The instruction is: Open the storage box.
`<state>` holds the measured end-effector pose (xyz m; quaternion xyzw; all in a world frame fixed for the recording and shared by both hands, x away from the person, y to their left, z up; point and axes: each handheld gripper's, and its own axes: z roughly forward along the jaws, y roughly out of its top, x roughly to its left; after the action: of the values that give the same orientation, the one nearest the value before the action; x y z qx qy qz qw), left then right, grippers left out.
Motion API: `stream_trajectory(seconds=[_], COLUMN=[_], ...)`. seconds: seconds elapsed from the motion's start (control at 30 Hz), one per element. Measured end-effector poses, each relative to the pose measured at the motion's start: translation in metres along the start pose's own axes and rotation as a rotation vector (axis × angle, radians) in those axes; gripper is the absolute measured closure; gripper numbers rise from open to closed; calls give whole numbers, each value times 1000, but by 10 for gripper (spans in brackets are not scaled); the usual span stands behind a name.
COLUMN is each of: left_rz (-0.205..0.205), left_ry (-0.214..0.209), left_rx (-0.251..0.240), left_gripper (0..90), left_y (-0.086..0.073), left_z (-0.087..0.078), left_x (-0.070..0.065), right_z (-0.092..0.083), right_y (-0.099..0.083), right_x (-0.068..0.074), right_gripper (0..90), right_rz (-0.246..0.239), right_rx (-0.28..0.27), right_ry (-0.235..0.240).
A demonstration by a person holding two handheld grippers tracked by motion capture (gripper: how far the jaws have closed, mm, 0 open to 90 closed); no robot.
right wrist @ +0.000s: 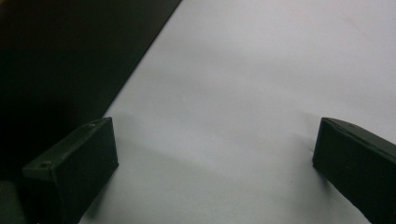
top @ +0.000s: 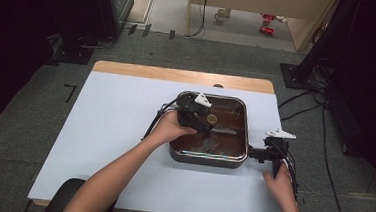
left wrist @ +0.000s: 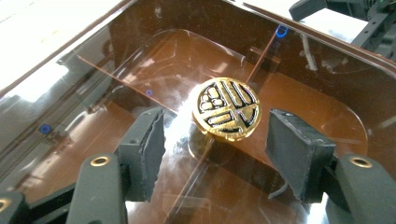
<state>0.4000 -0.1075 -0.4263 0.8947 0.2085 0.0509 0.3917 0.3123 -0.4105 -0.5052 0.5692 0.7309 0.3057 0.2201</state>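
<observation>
A square brown pan [top: 207, 161] stands on the white table under a glass lid [left wrist: 140, 70] with a round gold knob [left wrist: 227, 108] at its middle. My left gripper [left wrist: 219, 149] hangs low over the lid with a black pad on each side of the knob and a gap at both, so it is open. In the high view the left gripper [top: 204, 122] sits over the pan's left half, next to the knob [top: 211, 119]. My right gripper [top: 259, 153] rests at the pan's right side, open wide over bare table [right wrist: 257, 70].
The white table top [top: 114, 131] has free room left of and in front of the pan. Cables trail off the table's right edge [top: 301, 109]. A dark surface [right wrist: 70, 56] lies at the upper left of the right gripper view. Grey floor surrounds the table.
</observation>
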Motion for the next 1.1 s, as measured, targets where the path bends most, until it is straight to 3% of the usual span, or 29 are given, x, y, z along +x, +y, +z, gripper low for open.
stream_trajectory(seconds=[0.23,0.3,0.4,0.8,1.1], left_rz=[16,10,11,1,6], left_ry=[9,-15,-20,-16,-34], left_rx=[-35,-44,-45,-35,-79], left_gripper=[483,536,579,589,589], left_y=[1,0,1,5,18], left_z=[5,5,5,2,-21], left_x=[-1,0,-1,-4,-8], right_z=[0,0,0,0,0], right_y=[0,0,0,0,0], right_x=[0,0,0,0,0], right_gripper=[0,0,0,0,0], right_rz=[-1,-1,-1,-2,-3], right_rx=[0,0,0,0,0], right_ry=[0,0,-1,-1,-1])
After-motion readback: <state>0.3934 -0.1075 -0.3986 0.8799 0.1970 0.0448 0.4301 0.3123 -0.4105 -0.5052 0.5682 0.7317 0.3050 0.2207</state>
